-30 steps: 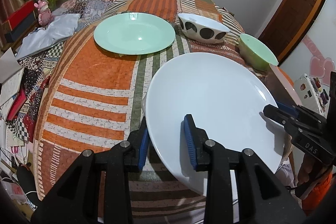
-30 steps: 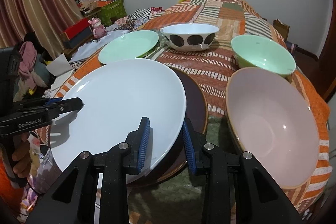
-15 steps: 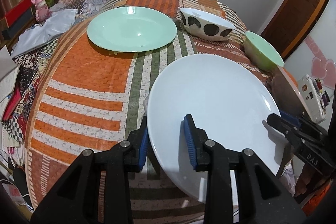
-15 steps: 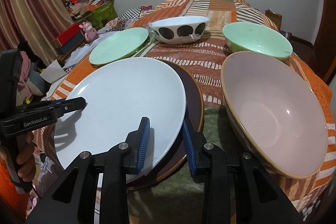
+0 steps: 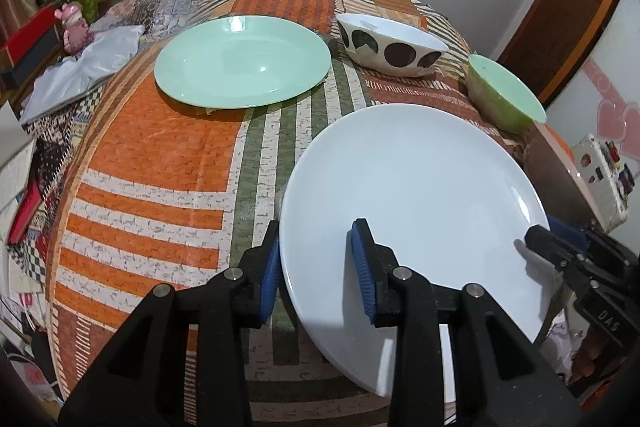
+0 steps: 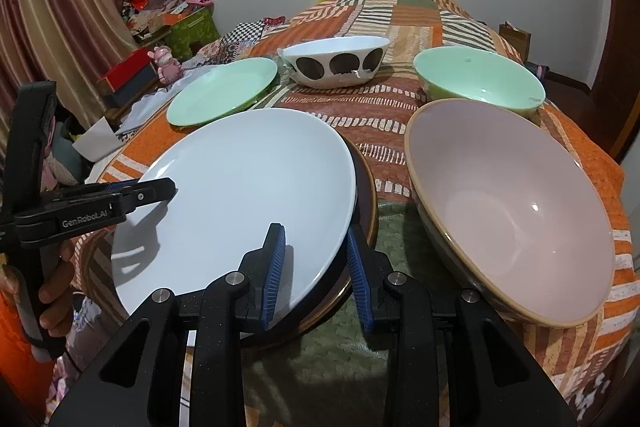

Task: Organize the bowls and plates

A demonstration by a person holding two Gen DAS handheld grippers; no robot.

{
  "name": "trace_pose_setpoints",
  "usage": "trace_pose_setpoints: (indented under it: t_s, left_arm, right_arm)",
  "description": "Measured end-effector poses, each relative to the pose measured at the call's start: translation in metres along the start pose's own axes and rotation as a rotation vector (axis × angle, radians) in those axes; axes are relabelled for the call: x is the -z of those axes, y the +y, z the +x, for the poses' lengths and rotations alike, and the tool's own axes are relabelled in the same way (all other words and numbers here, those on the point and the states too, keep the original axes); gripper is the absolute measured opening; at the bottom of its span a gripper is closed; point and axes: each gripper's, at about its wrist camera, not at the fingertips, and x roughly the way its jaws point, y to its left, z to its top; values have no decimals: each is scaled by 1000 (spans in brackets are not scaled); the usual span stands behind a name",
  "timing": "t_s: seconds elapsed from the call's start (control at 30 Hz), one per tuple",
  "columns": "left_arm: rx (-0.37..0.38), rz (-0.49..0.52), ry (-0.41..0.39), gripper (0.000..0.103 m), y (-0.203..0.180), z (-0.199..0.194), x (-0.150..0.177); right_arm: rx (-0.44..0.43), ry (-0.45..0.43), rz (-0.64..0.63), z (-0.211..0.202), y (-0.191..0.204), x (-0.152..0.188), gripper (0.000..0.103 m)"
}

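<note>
L gripper (image 5: pixel 316 267) is pointing steeply down, jaws nearly closed and clamping the near-left rim of the white plate (image 5: pixel 412 187): one blue pad is sitting under the rim, the other on top. R gripper (image 6: pixel 316 267) is angling down too, jaws pinching the plate's opposite rim, one pad above, one below. In the R wrist view, a hand (image 6: pixel 52 291) is wrapping the L gripper's handle, well behind its jaws, fingers curled round it.

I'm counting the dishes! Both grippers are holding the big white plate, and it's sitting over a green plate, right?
Not quite: the white plate, gripped by the left gripper and right gripper, sits over a dark brown plate, as the right wrist view shows. The green plate lies apart.
</note>
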Motion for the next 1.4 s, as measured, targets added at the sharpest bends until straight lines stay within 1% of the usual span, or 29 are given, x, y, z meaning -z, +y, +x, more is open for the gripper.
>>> trace_pose_setpoints:
  t_s: [0.07,0.2,0.27,0.37,0.5,0.57,0.63,0.67,0.73,0.77,0.83,0.9,0.97,1.03,1.07,1.17,1.2,1.23,1.27,1.4]
  left_arm:
    - [-9,18,3,33,-3,0,1]
    - [-4,16,12,33,-3,1,1]
    - [-8,8,-1,33,-1,-3,2]
    - [-22,2,-25,34,3,-14,2]
    - [-59,-12,-69,34,12,-35,2]
    - [-77,-15,-101,38,16,-46,1]
    - [-98,-18,-136,44,20,-59,-1]
    - [-107,-20,-154,45,23,-66,-3]
    - [-129,-21,-189,50,28,-79,-8]
    - [-141,-18,-207,51,30,-86,-11]
    - [-169,-9,-248,62,35,-99,-16]
    - [-196,-6,-291,68,39,-110,-22]
    - [-221,-1,-327,70,44,-121,-30]
    - [-232,-8,-353,79,51,-129,-39]
    - [-235,-10,-361,81,54,-131,-43]
    - [-260,-7,-388,83,62,-135,-56]
    - [-268,-4,-389,85,64,-135,-59]
    - [-273,1,-388,87,67,-133,-64]
    - [-276,2,-385,88,70,-132,-67]
    - [-283,10,-369,88,83,-113,-82]
  right_arm:
    - [29,-13,-14,-5,1,0,28]
    - [43,-23,-27,-11,1,0,31]
    - [45,-30,-28,-14,0,0,31]
    - [25,-37,-24,-19,0,-4,31]
    - [10,-61,-55,-24,10,-12,32]
    - [2,-74,-76,-26,17,-18,37]
    - [1,-95,-99,-28,23,-25,46]
    - [0,-104,-108,-29,25,-28,48]
    - [-10,-117,-119,-29,29,-37,59]
    - [-20,-125,-119,-30,31,-41,61]
    - [-38,-132,-127,-29,34,-53,62]
    - [-44,-134,-143,-26,38,-63,62]
    - [-40,-141,-167,-22,43,-75,62]
    - [-50,-140,-182,-19,48,-84,62]
    - [-55,-138,-188,-16,50,-88,62]
    - [-69,-130,-210,-6,56,-101,62]
    - [-66,-125,-217,-1,58,-105,64]
    - [-59,-121,-220,4,59,-109,69]
    - [-56,-117,-223,10,60,-113,70]
    - [-59,-81,-228,31,63,-126,70]
